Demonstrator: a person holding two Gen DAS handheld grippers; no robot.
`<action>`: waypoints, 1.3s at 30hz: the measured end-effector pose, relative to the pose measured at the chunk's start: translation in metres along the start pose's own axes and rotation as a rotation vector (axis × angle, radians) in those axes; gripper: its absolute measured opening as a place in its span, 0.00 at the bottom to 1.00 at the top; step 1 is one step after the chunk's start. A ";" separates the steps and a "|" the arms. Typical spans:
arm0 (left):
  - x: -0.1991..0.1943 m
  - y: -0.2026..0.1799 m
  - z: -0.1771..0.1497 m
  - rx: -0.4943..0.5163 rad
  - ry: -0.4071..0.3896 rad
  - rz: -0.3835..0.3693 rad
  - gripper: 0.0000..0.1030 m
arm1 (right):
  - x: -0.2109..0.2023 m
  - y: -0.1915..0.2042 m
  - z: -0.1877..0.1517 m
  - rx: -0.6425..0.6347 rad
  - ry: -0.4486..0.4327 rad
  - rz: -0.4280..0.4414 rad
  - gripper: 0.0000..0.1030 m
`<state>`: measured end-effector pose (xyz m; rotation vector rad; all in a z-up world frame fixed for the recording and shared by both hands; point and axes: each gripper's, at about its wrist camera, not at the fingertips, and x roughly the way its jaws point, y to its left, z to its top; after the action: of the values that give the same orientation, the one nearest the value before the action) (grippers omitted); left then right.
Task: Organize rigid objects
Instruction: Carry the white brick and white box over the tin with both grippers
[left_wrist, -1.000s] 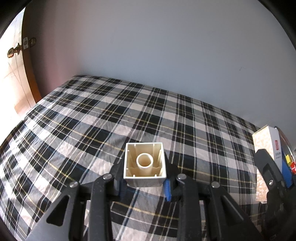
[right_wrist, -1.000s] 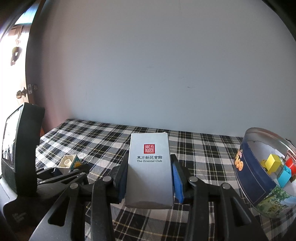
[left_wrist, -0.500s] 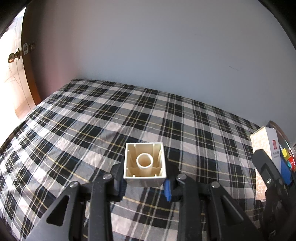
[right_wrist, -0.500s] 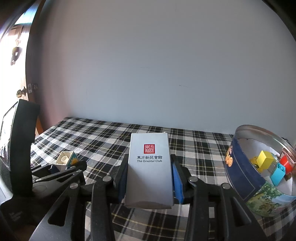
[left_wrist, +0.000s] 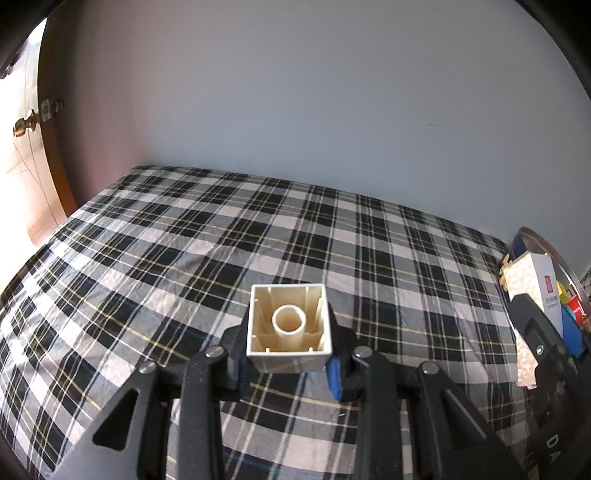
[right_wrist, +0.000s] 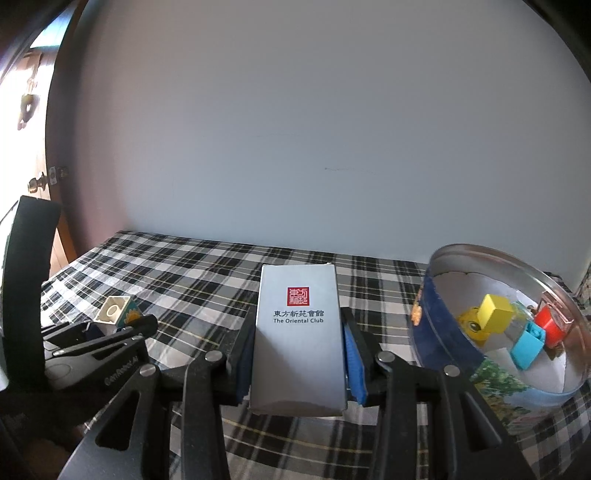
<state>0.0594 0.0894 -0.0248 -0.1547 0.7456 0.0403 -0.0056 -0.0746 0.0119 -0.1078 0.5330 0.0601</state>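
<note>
My left gripper (left_wrist: 288, 363) is shut on a cream hollow building block (left_wrist: 289, 328), held with its open underside facing the camera above the plaid cloth. My right gripper (right_wrist: 297, 365) is shut on a grey box (right_wrist: 298, 338) printed with a red seal and "The Oriental Club". To the right of the box sits a round blue tin (right_wrist: 436, 332) that holds yellow, red and light-blue blocks. In the right wrist view the left gripper (right_wrist: 110, 325) with its cream block (right_wrist: 114, 311) shows at the left. The left wrist view catches the grey box (left_wrist: 543, 291) at its right edge.
A black-and-white plaid cloth (left_wrist: 184, 251) covers the table, which ends at a pale wall behind. A wooden door with a brass knob (left_wrist: 24, 125) stands to the left. The tin's rim (left_wrist: 535, 240) shows at the right edge of the left wrist view.
Both grippers have shifted across the table with their loads. The tin sits further into the right wrist view and more of its inside shows. Both grips are unchanged.
</note>
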 end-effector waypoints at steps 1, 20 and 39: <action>0.001 -0.003 -0.001 -0.001 0.004 -0.006 0.29 | -0.001 -0.003 -0.001 0.000 0.000 -0.002 0.43; -0.012 -0.074 -0.017 0.077 -0.007 -0.071 0.29 | -0.018 -0.055 -0.009 -0.005 -0.013 -0.075 0.43; -0.030 -0.141 -0.024 0.132 -0.087 -0.161 0.29 | -0.039 -0.112 -0.012 0.020 -0.053 -0.132 0.43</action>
<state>0.0343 -0.0526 -0.0046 -0.0857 0.6444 -0.1542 -0.0357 -0.1882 0.0315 -0.1210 0.4728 -0.0712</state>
